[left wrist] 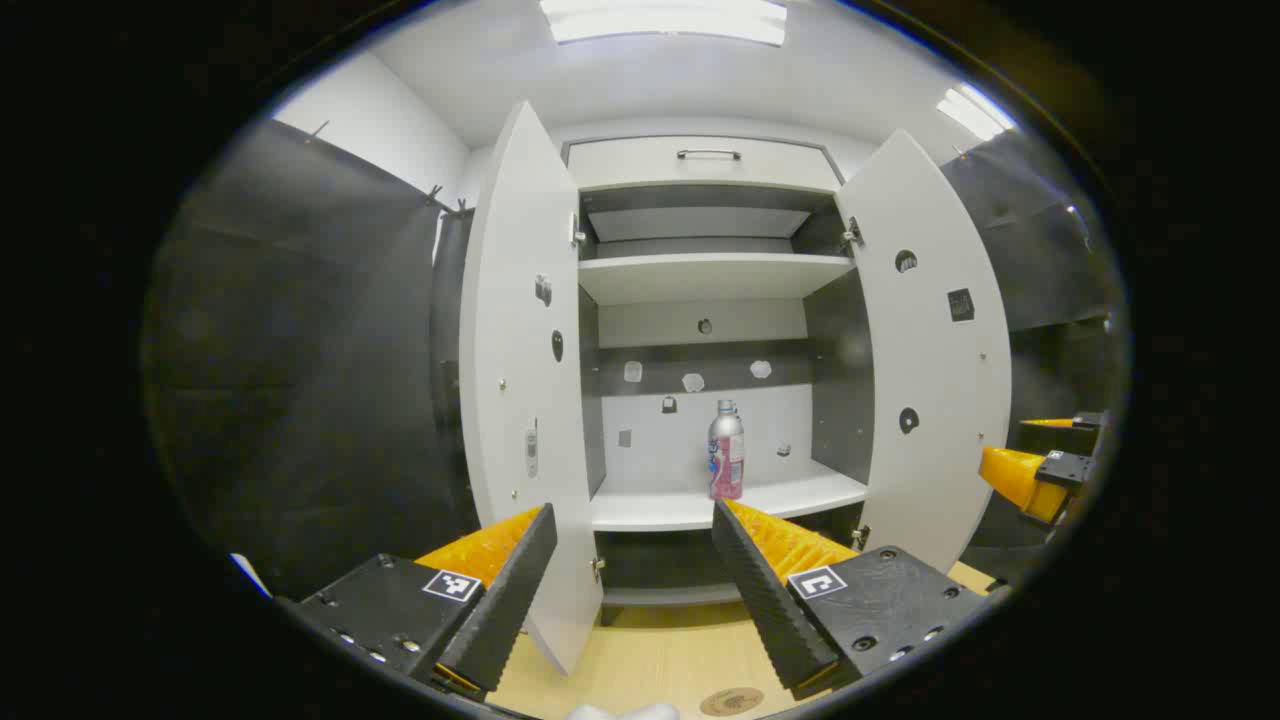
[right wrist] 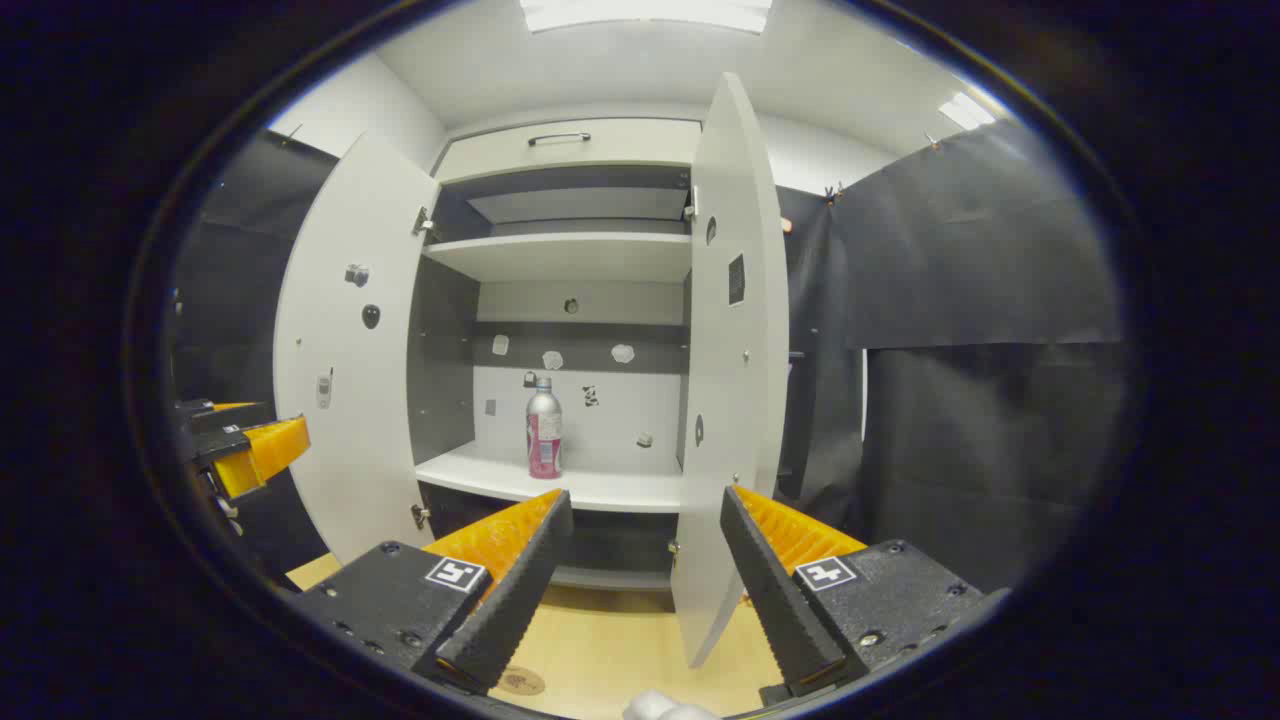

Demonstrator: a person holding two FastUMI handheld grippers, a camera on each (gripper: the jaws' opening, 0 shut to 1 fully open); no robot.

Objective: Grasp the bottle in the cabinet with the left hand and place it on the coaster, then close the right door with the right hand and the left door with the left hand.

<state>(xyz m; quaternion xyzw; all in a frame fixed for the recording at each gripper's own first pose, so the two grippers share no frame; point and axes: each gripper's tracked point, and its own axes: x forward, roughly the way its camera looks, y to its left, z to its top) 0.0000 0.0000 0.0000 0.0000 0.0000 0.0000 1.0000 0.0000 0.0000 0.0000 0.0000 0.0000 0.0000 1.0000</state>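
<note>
Left gripper view: bottle (left wrist: 726, 450) upright on cabinet (left wrist: 700, 500) shelf, doors open; both grippers spread, holding nothing.

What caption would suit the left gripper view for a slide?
Open left gripper faces the cabinet, both doors open, bottle upright on the lower shelf.

Looks like a test booth in a lab, not a real home: black cloth walls (right wrist: 980, 300) all round, ceiling light panels (left wrist: 665, 20), one white cabinet (left wrist: 700, 280) standing on a light wood table (left wrist: 650, 660).
</note>
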